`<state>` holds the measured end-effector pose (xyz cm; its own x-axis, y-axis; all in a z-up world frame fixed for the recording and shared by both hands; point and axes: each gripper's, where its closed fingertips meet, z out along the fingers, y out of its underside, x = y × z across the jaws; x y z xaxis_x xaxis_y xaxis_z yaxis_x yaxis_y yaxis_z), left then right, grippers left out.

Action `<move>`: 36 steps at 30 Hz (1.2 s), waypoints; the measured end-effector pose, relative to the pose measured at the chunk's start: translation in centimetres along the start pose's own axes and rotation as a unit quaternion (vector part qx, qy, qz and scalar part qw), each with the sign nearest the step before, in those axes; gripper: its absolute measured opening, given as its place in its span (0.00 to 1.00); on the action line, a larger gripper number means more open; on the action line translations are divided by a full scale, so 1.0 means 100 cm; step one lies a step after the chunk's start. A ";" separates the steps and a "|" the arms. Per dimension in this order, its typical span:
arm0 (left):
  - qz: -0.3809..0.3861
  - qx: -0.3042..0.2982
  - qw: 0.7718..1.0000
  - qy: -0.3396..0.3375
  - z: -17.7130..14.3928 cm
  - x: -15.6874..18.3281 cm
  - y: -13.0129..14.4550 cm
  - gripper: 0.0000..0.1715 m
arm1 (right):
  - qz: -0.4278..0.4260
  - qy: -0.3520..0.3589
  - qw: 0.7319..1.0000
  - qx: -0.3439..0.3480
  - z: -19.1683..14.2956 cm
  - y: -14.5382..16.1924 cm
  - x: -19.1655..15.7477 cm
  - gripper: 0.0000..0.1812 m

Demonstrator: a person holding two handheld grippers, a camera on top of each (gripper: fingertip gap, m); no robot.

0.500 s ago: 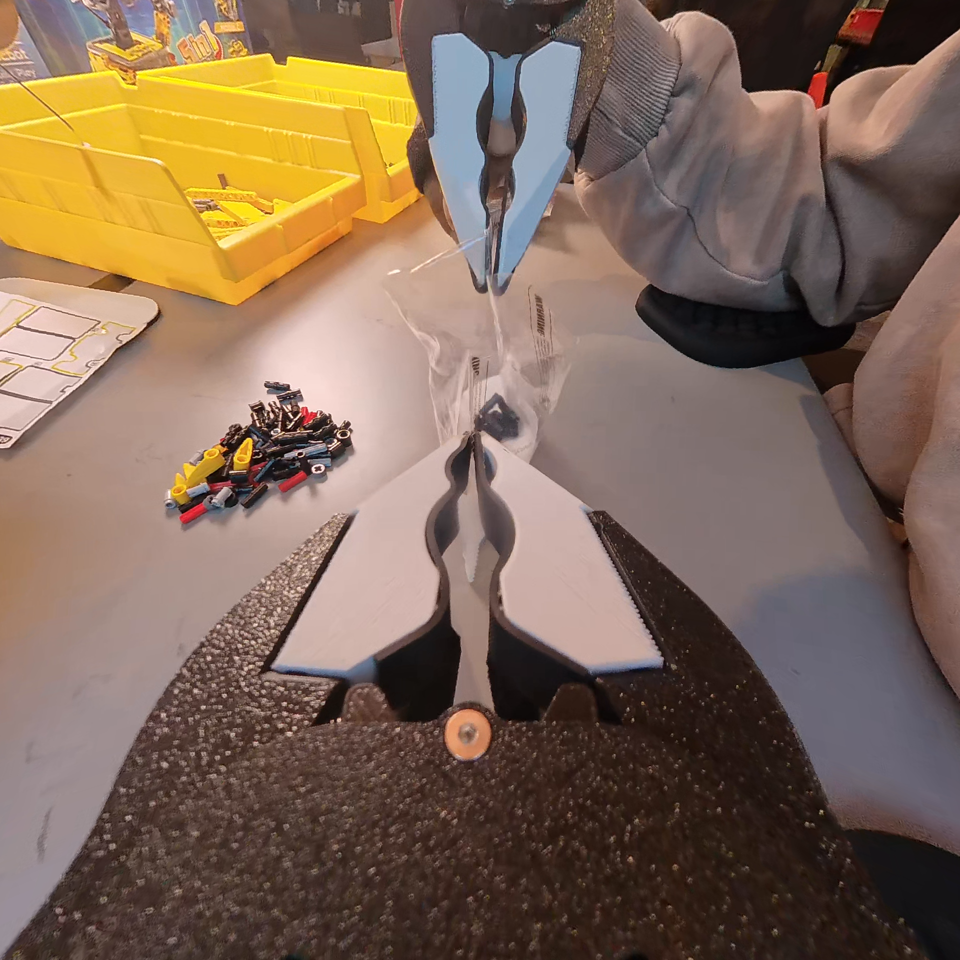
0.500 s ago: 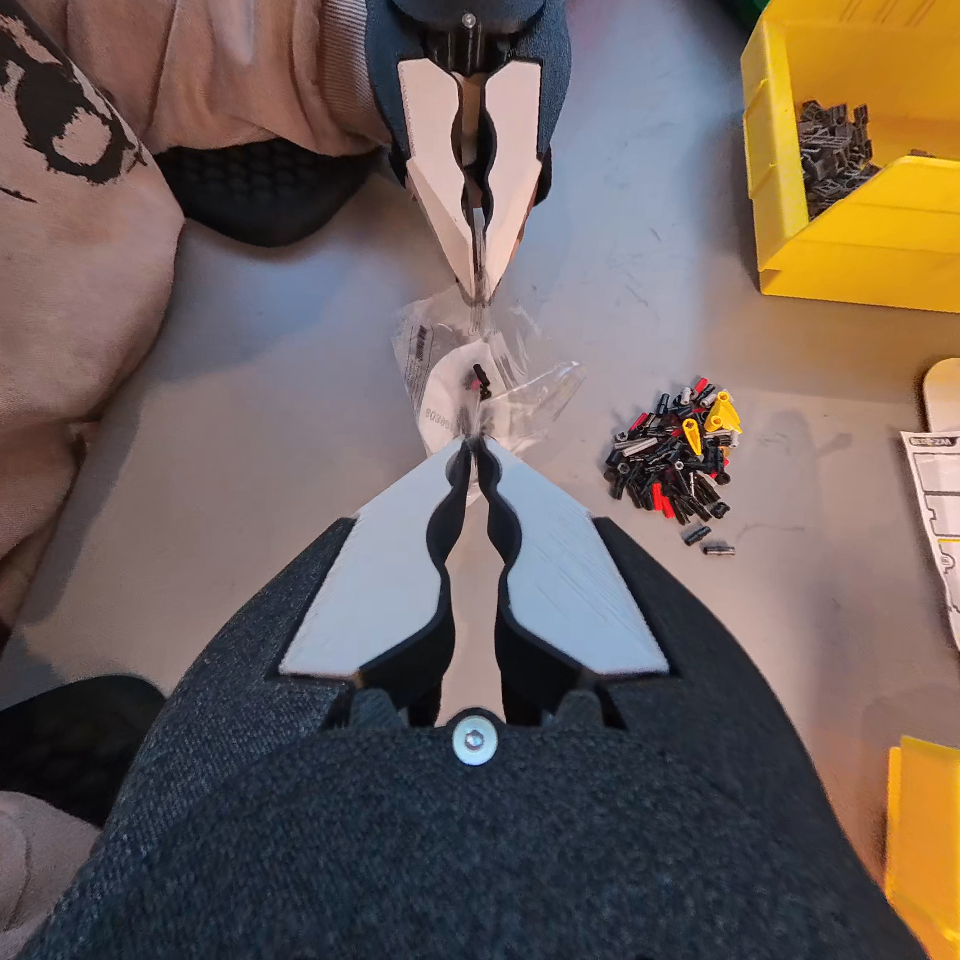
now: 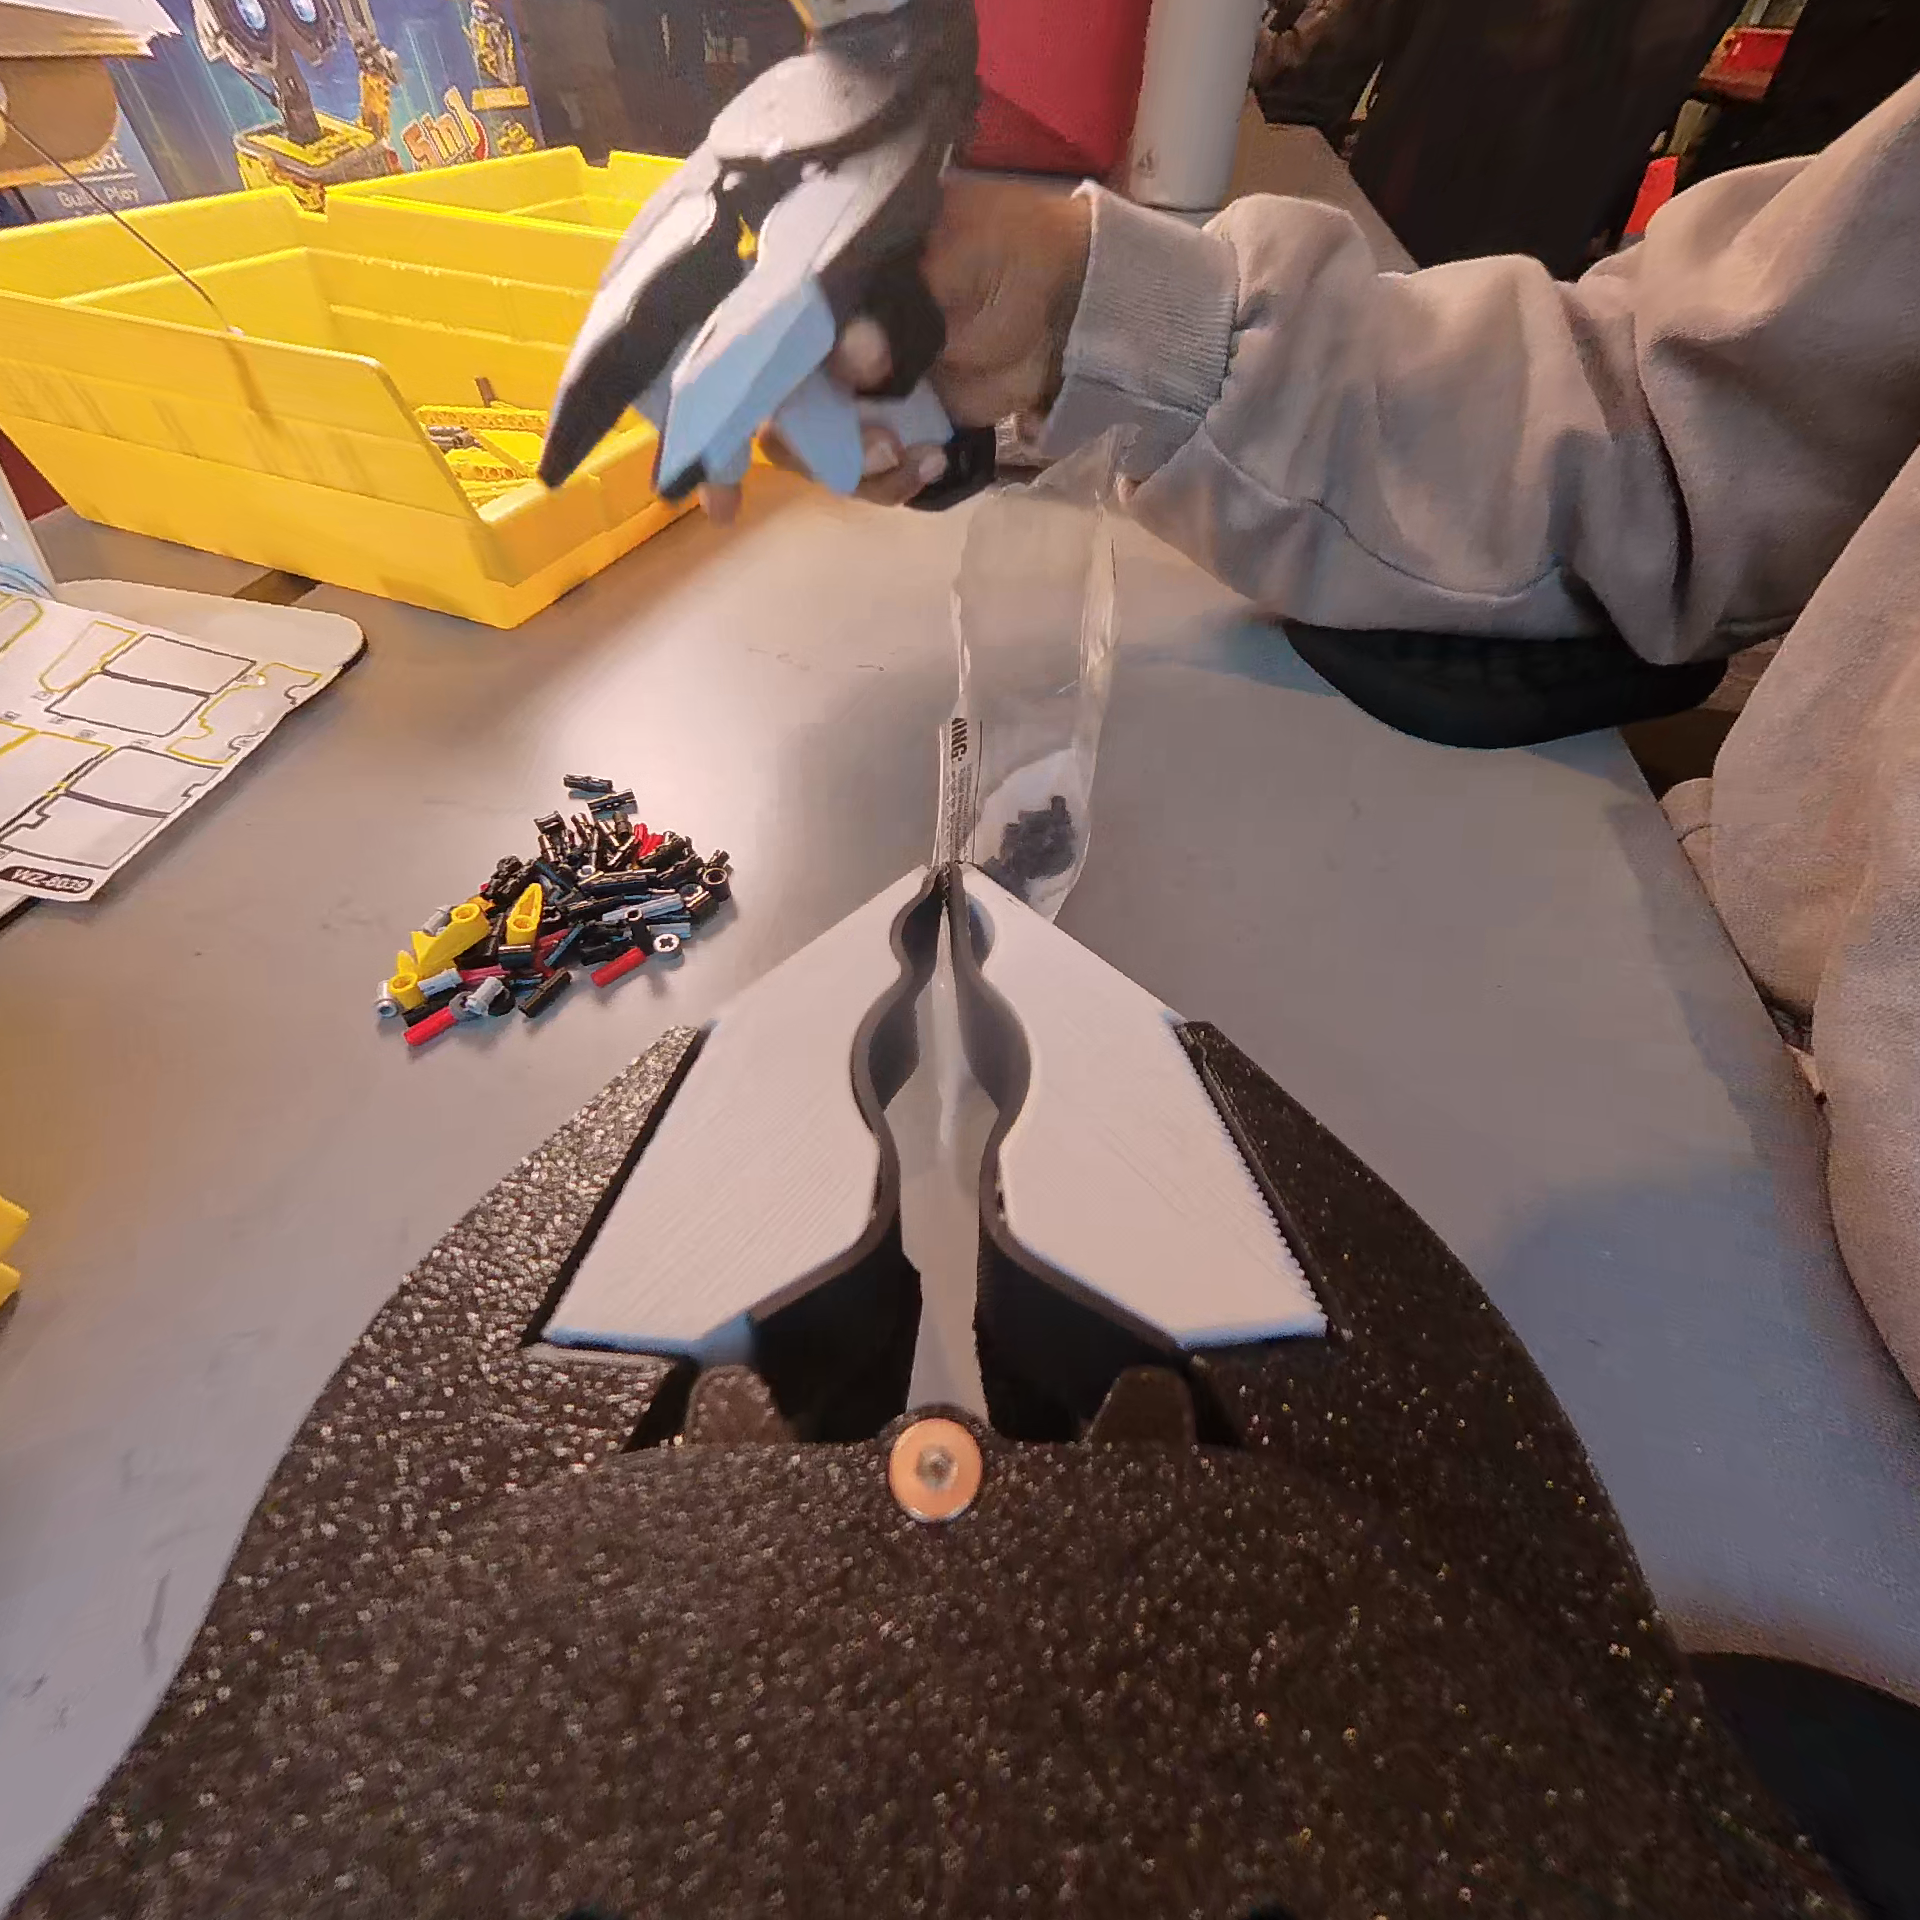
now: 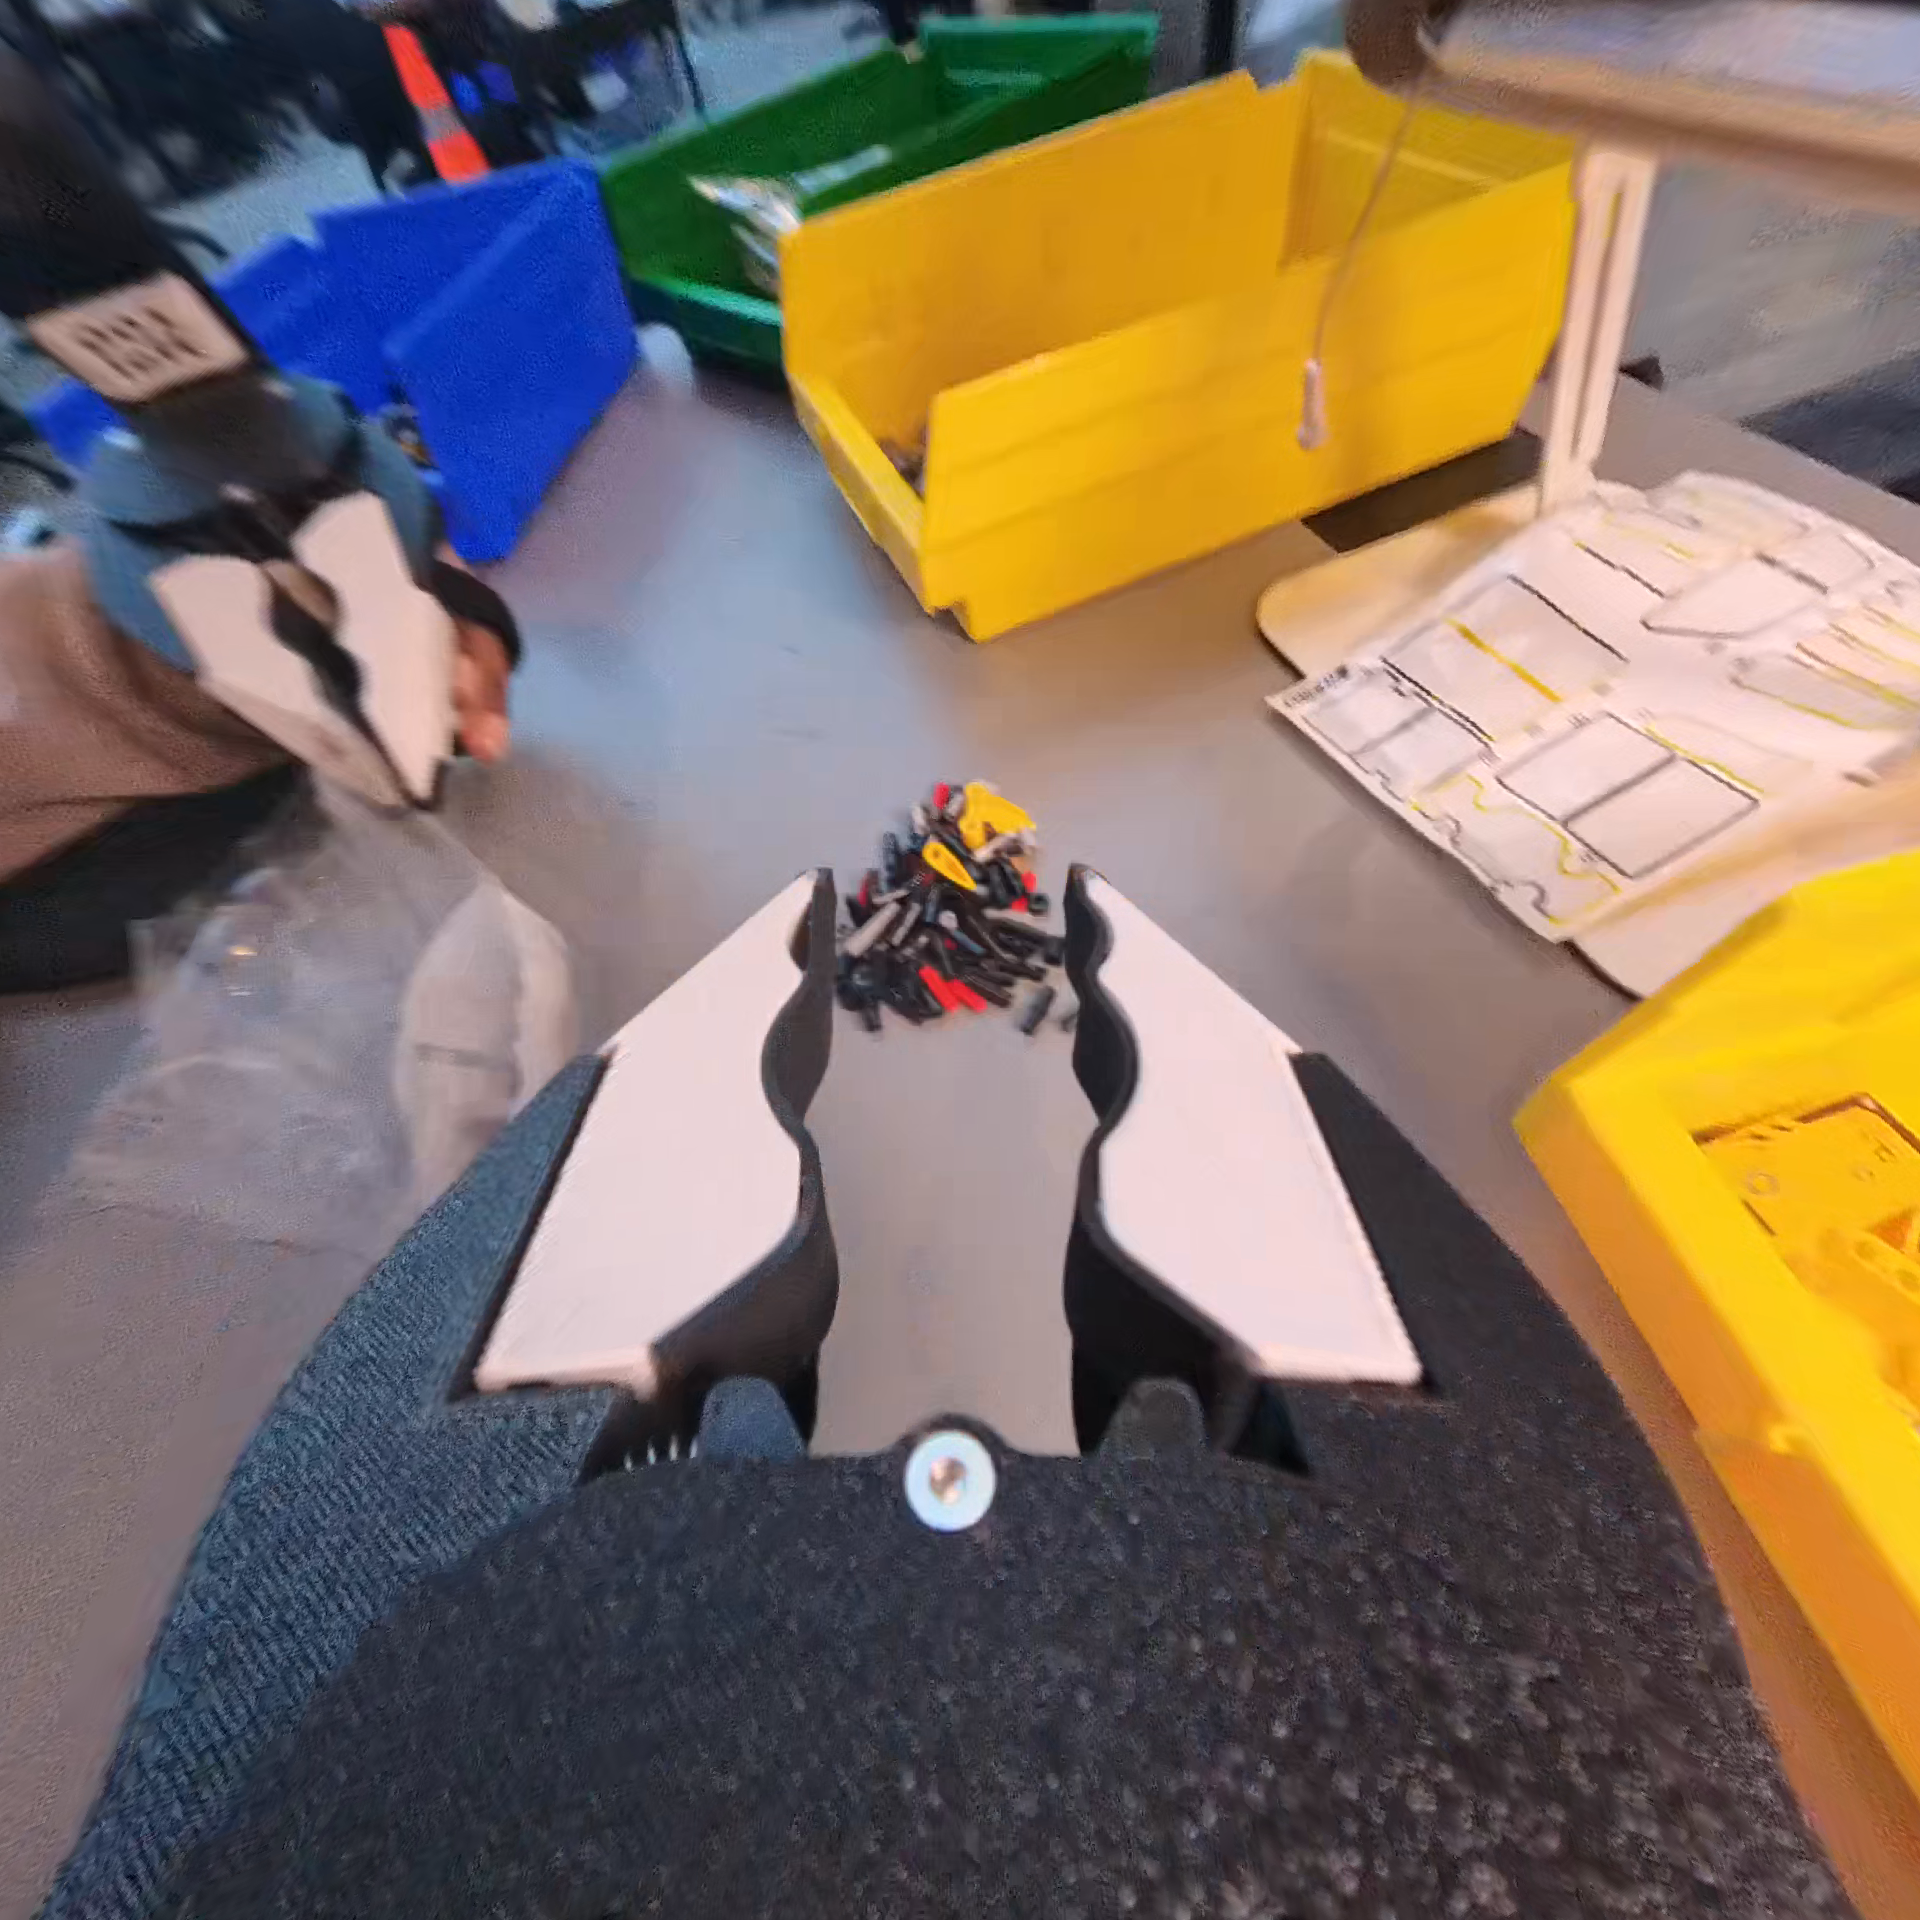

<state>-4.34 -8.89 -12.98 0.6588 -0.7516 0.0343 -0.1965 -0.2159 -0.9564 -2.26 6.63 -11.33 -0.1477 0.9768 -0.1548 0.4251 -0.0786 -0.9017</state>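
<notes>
My left gripper [image 3: 948, 878] is shut on one edge of a clear plastic bag [image 3: 1029, 644]. The bag stands up from its tips and has a few small black parts [image 3: 1034, 842] at its bottom. My right gripper [image 4: 948, 883] is open and empty, above the grey table [image 4: 675, 675], pointing at a pile of small black, red and yellow parts [image 4: 935, 945] just beyond its tips. The pile also shows in the left wrist view [image 3: 566, 914], left of my left gripper. The right gripper [image 3: 623, 478] shows there too, open, up by a yellow bin. The left gripper [image 4: 410, 795] and bag [image 4: 332, 997] show blurred at left.
Yellow bins stand at the back [image 3: 312, 416] [image 4: 1195, 364] and at the right edge [image 4: 1714, 1195]. Blue [image 4: 499, 343] and green [image 4: 883, 125] bins stand behind. A printed sheet [image 4: 1579, 727] [image 3: 135, 717] lies beside the pile. A person's grey sleeve [image 3: 1455, 416] rests at the table's right. The tips of one gripper are about 15 cm away from the tips of the other.
My right gripper has let go of the bag, opened, and swung away towards the pile and bins. My left gripper still grips the bag, which now stands up loose.
</notes>
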 end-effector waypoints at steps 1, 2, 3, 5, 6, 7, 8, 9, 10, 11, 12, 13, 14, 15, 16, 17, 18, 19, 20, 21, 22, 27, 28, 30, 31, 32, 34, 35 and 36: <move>-0.001 0.000 1.000 0.000 0.000 0.000 0.000 0.00 | -0.001 0.043 0.998 -0.036 0.012 0.017 0.015 0.25; -0.001 -0.001 1.000 0.000 0.001 0.000 0.001 0.00 | 0.001 0.073 0.995 -0.072 0.023 0.034 0.024 0.25; -0.001 -0.002 1.000 0.000 0.001 0.000 0.001 0.00 | 0.002 0.078 0.992 -0.100 0.033 0.047 0.025 0.26; 0.001 -0.002 1.000 -0.002 0.000 0.000 0.001 0.00 | 0.006 0.096 0.985 -0.142 0.045 0.062 0.029 0.24; 0.002 -0.002 1.000 -0.002 0.000 0.000 0.000 0.00 | 0.000 0.107 0.981 -0.163 0.048 0.067 0.031 0.23; 0.003 -0.002 1.000 -0.003 0.000 0.000 0.000 0.00 | -0.001 0.111 0.978 -0.177 0.050 0.070 0.032 0.23; 0.003 -0.002 1.000 -0.003 0.000 -0.001 0.000 0.00 | 0.006 0.112 0.976 -0.185 0.052 0.072 0.033 0.23; 0.003 -0.001 1.000 -0.003 0.000 -0.001 0.000 0.00 | 0.013 0.115 0.975 -0.189 0.054 0.072 0.034 0.21; 0.003 -0.001 1.000 -0.004 -0.001 -0.001 0.000 0.00 | 0.014 0.122 0.973 -0.197 0.054 0.074 0.036 0.16; 0.003 -0.001 1.000 -0.004 -0.001 -0.001 0.000 0.00 | 0.012 0.128 0.970 -0.207 0.054 0.076 0.039 0.14; 0.003 -0.001 1.000 -0.005 -0.001 -0.002 -0.001 0.00 | 0.009 0.132 0.969 -0.207 0.054 0.076 0.041 0.12; 0.004 0.000 1.000 -0.005 -0.002 -0.002 -0.001 0.00 | 0.010 0.131 0.969 -0.210 0.054 0.077 0.041 0.11; 0.004 0.000 1.000 -0.005 -0.002 -0.002 -0.002 0.00 | 0.008 0.133 0.968 -0.211 0.054 0.077 0.043 0.10; 0.004 0.001 1.000 -0.005 -0.002 -0.002 -0.002 0.00 | 0.005 0.133 0.968 -0.212 0.054 0.076 0.043 0.09; 0.004 0.001 1.000 -0.005 -0.003 -0.002 -0.002 0.00 | 0.003 0.132 0.968 -0.213 0.054 0.076 0.044 0.08; 0.004 0.001 1.000 -0.005 -0.003 -0.002 -0.002 0.00 | 0.000 0.128 0.969 -0.212 0.055 0.076 0.043 0.06; 0.004 0.001 1.000 -0.006 -0.003 -0.002 -0.002 0.00 | -0.005 0.125 0.969 -0.211 0.055 0.076 0.043 0.06; 0.004 0.001 1.000 -0.006 -0.003 -0.003 -0.002 0.00 | -0.008 0.123 0.970 -0.211 0.055 0.076 0.042 0.06; 0.004 0.001 1.000 -0.006 -0.003 -0.003 -0.001 0.00 | -0.008 0.121 0.970 -0.210 0.055 0.076 0.042 0.06; 0.003 0.001 1.000 -0.007 -0.003 -0.003 -0.001 0.00 | -0.008 0.119 0.970 -0.210 0.054 0.076 0.042 0.06; 0.002 0.001 1.000 -0.008 -0.003 -0.003 -0.001 0.00 | -0.013 0.118 0.970 -0.210 0.053 0.076 0.042 0.06; -0.001 0.002 1.000 -0.011 -0.003 -0.005 -0.001 0.00 | -0.026 0.078 0.987 -0.140 0.039 0.040 0.019 0.00; -0.002 0.001 1.000 -0.012 -0.002 -0.005 0.000 0.00 | -0.036 0.072 0.988 -0.128 0.034 0.030 0.012 0.00; -0.004 -0.002 1.000 -0.013 -0.002 -0.006 0.001 0.00 | -0.052 0.069 0.990 -0.113 0.027 0.016 0.005 0.00; -0.005 -0.002 1.000 -0.013 -0.001 -0.006 0.002 0.00 | -0.056 0.074 0.990 -0.109 0.024 0.013 0.005 0.00; -0.006 -0.003 1.000 -0.013 -0.001 -0.007 0.003 0.00 | -0.055 0.080 0.989 -0.108 0.023 0.012 0.008 0.00; -0.006 -0.004 1.000 -0.014 -0.001 -0.007 0.003 0.00 | -0.043 0.099 0.988 -0.111 0.019 0.017 0.020 0.02; -0.006 -0.004 1.000 -0.015 -0.001 -0.007 0.003 0.00 | -0.032 0.116 0.986 -0.114 0.017 0.022 0.030 0.07; -0.005 -0.004 1.000 -0.015 -0.001 -0.006 0.003 0.00 | -0.021 0.144 0.982 -0.121 0.012 0.028 0.044 0.09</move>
<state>-4.92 -8.55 -13.24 0.6820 -0.7305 0.0354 -0.1955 -0.2287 -0.9537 -2.81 10.46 -14.98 0.0738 0.9967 0.0332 0.6288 -0.0206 -0.7773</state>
